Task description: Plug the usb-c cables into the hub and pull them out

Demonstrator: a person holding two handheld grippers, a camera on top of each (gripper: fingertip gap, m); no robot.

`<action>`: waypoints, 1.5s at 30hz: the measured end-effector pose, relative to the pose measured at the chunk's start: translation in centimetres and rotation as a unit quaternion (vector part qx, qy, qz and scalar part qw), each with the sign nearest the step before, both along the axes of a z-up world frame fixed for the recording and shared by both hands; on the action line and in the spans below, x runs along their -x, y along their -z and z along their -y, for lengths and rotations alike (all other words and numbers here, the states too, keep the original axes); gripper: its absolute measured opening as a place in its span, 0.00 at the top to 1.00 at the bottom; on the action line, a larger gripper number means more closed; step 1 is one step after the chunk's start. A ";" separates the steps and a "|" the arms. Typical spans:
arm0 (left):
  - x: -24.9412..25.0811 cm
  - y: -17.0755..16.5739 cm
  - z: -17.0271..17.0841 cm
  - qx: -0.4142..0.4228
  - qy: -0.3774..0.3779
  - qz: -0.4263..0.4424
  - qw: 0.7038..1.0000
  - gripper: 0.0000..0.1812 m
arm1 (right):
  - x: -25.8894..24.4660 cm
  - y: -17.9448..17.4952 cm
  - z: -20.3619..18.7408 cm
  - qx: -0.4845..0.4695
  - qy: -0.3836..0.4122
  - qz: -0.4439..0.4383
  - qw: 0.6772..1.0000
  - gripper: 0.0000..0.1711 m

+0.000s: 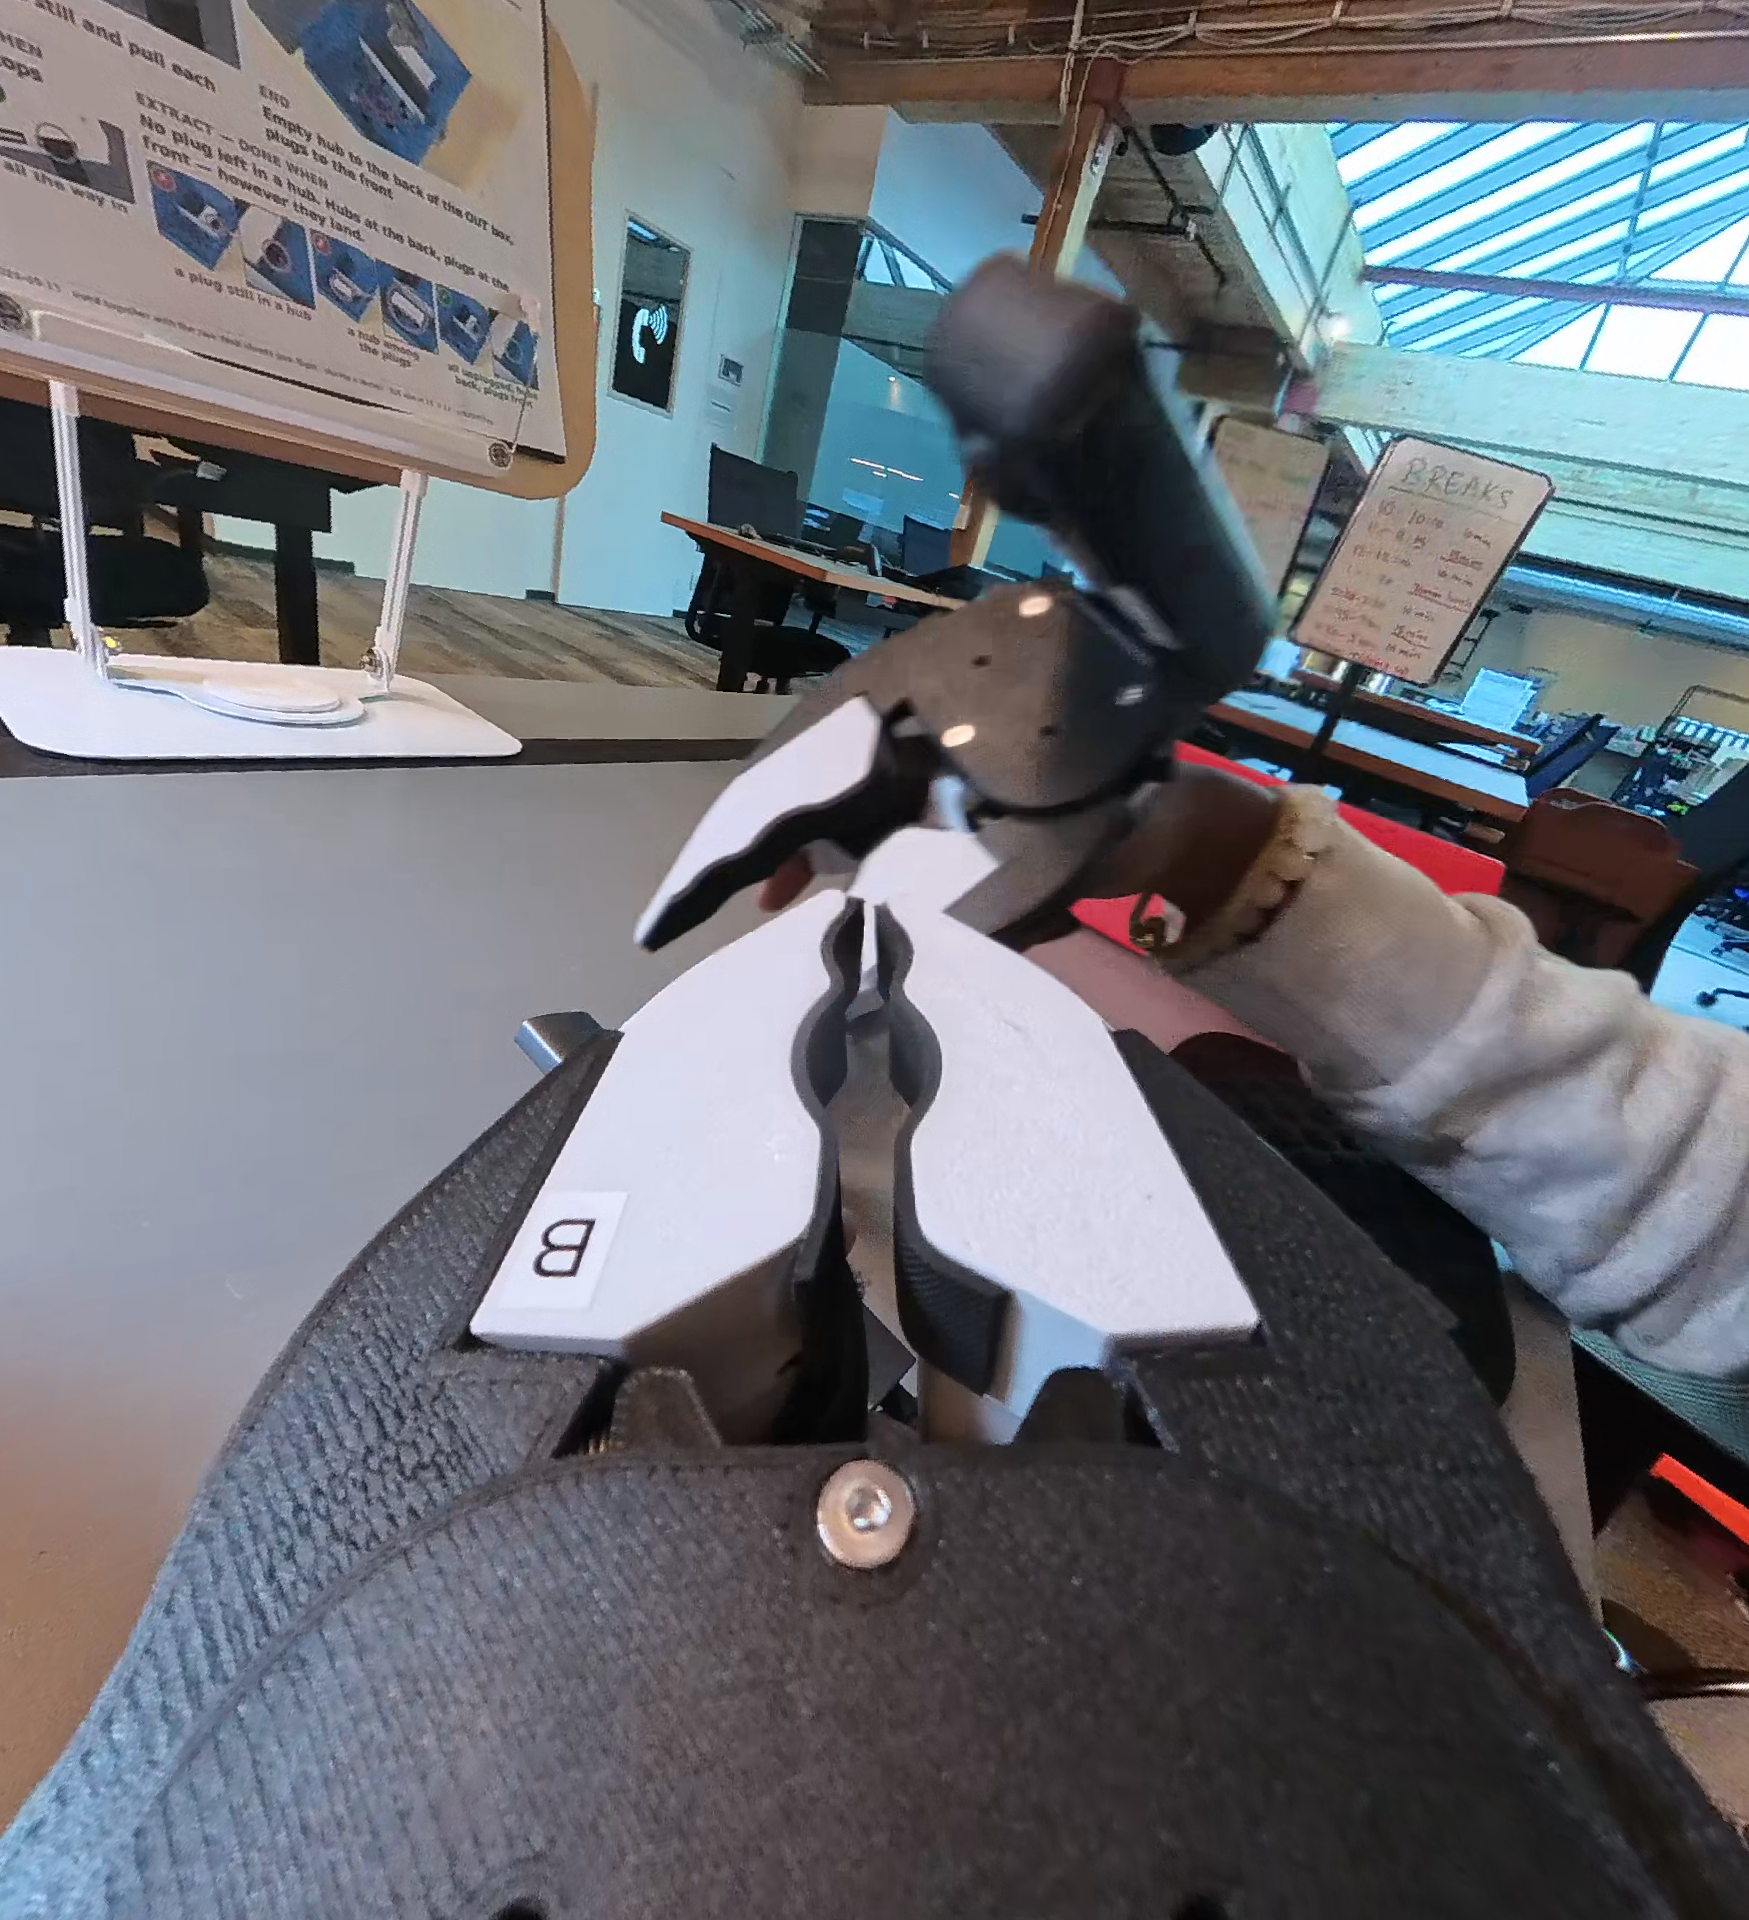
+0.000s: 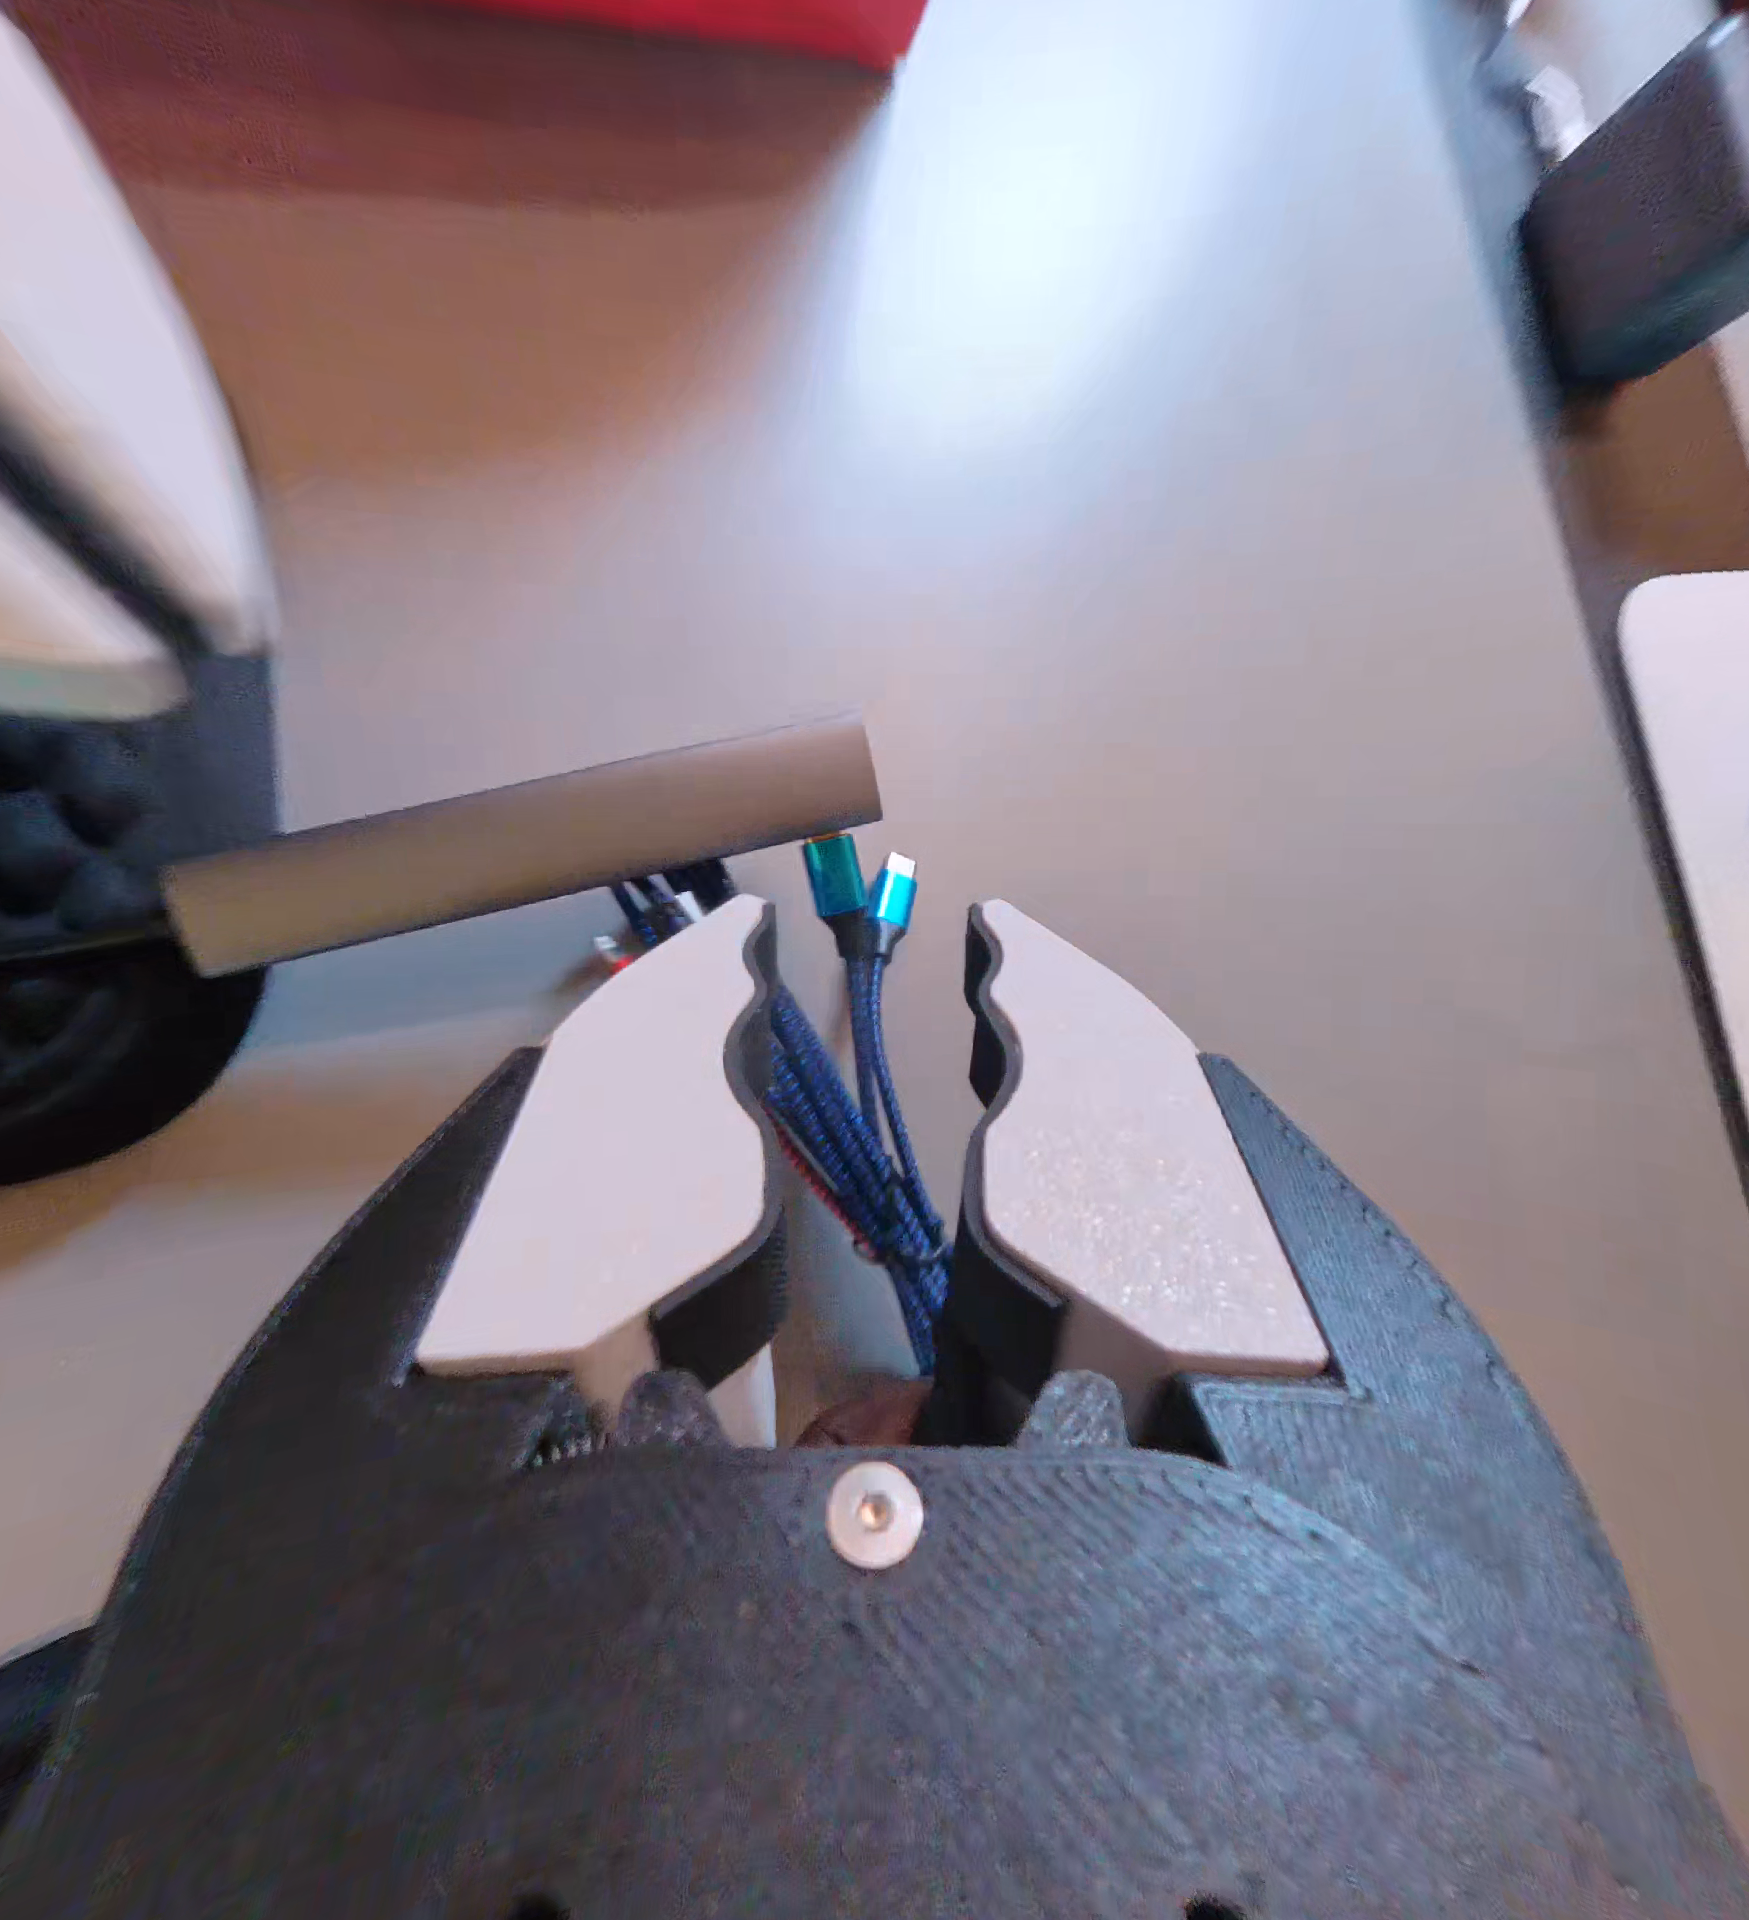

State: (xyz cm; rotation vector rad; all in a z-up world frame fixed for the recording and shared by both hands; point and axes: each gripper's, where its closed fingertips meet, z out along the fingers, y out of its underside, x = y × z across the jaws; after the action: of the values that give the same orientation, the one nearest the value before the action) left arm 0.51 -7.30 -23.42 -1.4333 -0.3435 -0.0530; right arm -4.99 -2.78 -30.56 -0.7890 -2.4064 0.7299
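The hub (image 2: 522,842), a grey bar, is held above the grey bench (image 2: 1109,520) by the left tongs (image 1: 865,920), which are closed on it. One teal plug (image 2: 830,873) is seated at the hub's end; a second plug (image 2: 896,888) lies just beside it, apart from the hub. The blue braided cables (image 2: 865,1122) run between the fingers of the right tongs (image 2: 870,914), which stand wide and grip nothing. No container is seen clearly.

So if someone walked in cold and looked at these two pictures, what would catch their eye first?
Probably the teal-tipped blue braided cables, rising between the open right gripper toward the grey hub at centre left, one plug touching its edge. In the left wrist view, the left gripper is shut in the foreground, with the instruction board standing top left.
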 end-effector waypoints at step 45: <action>-0.5 1.8 -1.1 0.103 -0.066 -0.105 0.987 0.95 | -3.2 -4.3 3.2 0.012 0.000 -0.358 0.934 0.94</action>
State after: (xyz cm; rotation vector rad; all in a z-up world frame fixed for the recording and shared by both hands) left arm 0.96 -6.17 -25.24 -1.5997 -0.2752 0.2463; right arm -1.74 -6.01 -26.27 -0.4203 -1.7372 0.8645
